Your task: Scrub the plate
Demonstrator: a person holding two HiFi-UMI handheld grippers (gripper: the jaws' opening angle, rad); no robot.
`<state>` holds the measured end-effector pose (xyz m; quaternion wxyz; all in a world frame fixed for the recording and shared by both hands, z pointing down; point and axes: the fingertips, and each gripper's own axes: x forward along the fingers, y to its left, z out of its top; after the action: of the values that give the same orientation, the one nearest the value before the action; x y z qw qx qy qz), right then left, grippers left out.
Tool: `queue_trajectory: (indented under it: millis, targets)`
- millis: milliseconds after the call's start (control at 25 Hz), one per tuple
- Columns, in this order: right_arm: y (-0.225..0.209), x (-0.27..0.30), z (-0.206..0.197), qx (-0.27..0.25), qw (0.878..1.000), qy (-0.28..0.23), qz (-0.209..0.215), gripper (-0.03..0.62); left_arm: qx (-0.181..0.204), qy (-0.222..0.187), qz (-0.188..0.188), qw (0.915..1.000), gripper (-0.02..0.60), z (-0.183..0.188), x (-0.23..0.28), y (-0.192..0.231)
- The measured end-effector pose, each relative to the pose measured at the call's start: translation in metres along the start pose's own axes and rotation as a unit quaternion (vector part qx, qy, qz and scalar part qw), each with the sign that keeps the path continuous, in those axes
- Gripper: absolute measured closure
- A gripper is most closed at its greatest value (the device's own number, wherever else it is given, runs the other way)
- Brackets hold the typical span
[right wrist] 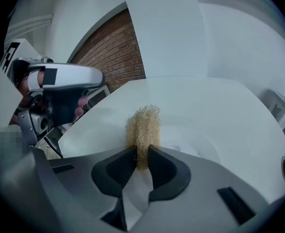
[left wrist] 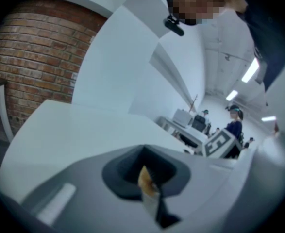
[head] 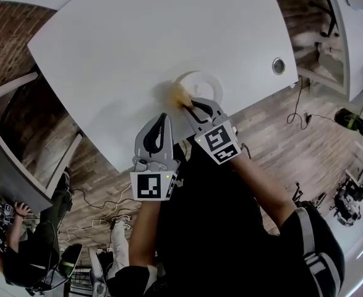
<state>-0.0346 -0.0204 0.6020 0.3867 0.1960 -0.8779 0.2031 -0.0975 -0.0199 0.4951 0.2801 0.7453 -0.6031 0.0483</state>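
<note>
A white plate (head: pixel 204 82) lies on the white table (head: pixel 119 48) near its front edge. My right gripper (head: pixel 191 107) is shut on a tan fibrous scrubber (head: pixel 180 94), which rests at the plate's near left rim. In the right gripper view the scrubber (right wrist: pixel 143 125) stands up between the jaws of the right gripper (right wrist: pixel 142 154), with the plate (right wrist: pixel 200 142) just beyond it. My left gripper (head: pixel 162 117) hangs over the table's edge to the left of the plate, jaws together and holding nothing. In its own view the left gripper (left wrist: pixel 147 178) shows only a thin slit between the jaws.
A round cable grommet (head: pixel 279 65) sits in the table to the right of the plate. Wooden floor with cables (head: pixel 305 113) lies beyond the table's edge. A seated person (head: pixel 26 252) is at lower left. A brick wall (left wrist: pixel 30 62) stands behind the table.
</note>
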Motion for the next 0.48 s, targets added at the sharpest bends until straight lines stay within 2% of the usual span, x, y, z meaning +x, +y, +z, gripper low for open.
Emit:
queue_trajectory:
  millis: [280,480]
  targets:
    - [0.013,-0.007,-0.009,-0.005,1.0,0.007,0.025,0.531,0.0,-0.002,0.001,1.0,0.578,0.0,0.002,-0.008]
    - [0.003,-0.009,-0.014,0.007,1.0,0.008,0.018,0.531,-0.001,0.0,0.0,1.0,0.578,-0.001,0.004,-0.012]
